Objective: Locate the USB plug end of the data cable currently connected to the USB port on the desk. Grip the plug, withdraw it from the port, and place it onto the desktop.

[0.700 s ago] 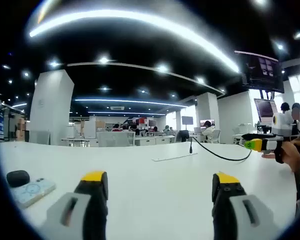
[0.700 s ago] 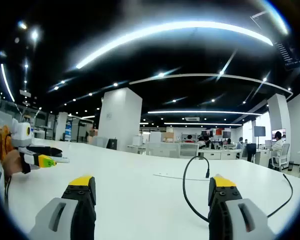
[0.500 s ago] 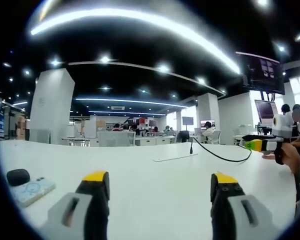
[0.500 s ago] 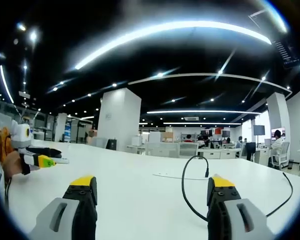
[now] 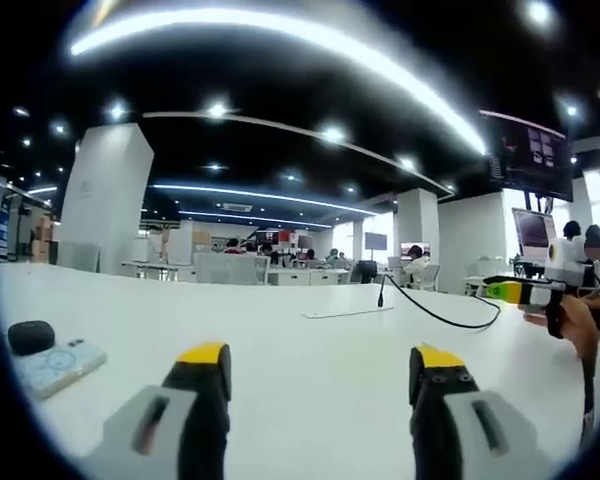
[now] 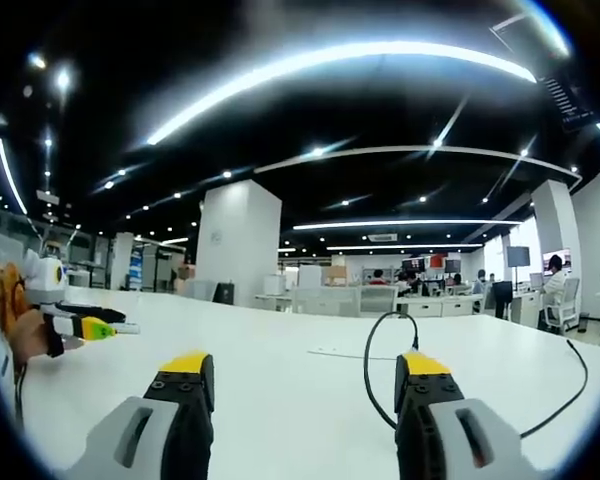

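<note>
A black data cable (image 5: 435, 312) arcs up from the white desk, and its USB plug (image 5: 381, 297) stands upright in a flat port strip (image 5: 347, 314) set into the desktop. In the right gripper view the same cable (image 6: 372, 378) loops up to the plug (image 6: 414, 342) behind my right jaw. My left gripper (image 5: 318, 362) is open and empty, low over the desk and well short of the plug. My right gripper (image 6: 300, 372) is open and empty too. The right gripper (image 5: 525, 292) shows at the right edge of the left view; the left gripper (image 6: 85, 326) shows at the left edge of the right view.
A phone in a light case (image 5: 60, 364) and a small black case (image 5: 30, 336) lie on the desk at the left. The white desk (image 5: 310, 360) stretches wide ahead. Office desks, chairs, pillars and seated people fill the background.
Both pairs of jaws have narrowed a little while staying open. Both views have tilted slightly. The cable and plug have not moved.
</note>
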A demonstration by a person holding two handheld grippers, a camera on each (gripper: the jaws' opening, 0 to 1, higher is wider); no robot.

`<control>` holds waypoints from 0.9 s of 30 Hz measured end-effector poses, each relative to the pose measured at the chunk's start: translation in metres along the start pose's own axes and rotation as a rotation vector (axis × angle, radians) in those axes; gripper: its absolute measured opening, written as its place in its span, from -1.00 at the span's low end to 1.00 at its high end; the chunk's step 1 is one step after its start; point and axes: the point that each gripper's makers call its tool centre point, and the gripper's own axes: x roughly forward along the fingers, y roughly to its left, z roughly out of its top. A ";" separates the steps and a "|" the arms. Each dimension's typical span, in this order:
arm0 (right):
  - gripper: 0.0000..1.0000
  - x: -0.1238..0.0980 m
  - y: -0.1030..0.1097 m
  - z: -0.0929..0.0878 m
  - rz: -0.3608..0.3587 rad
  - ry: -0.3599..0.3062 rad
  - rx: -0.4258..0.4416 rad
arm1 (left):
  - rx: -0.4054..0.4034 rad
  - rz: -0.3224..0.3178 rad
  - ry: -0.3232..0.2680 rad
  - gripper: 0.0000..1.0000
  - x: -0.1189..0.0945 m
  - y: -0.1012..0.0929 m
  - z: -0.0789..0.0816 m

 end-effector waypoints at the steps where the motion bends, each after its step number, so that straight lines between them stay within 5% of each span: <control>1: 0.40 0.000 0.001 0.000 0.003 0.000 0.002 | -0.004 0.002 0.000 0.43 0.000 0.001 0.000; 14: 0.15 0.000 0.004 0.001 0.016 -0.006 -0.026 | -0.022 0.017 0.015 0.37 0.000 0.004 -0.003; 27: 0.28 0.001 0.002 -0.003 0.009 0.019 -0.034 | 0.051 0.014 0.013 0.31 -0.001 -0.001 -0.001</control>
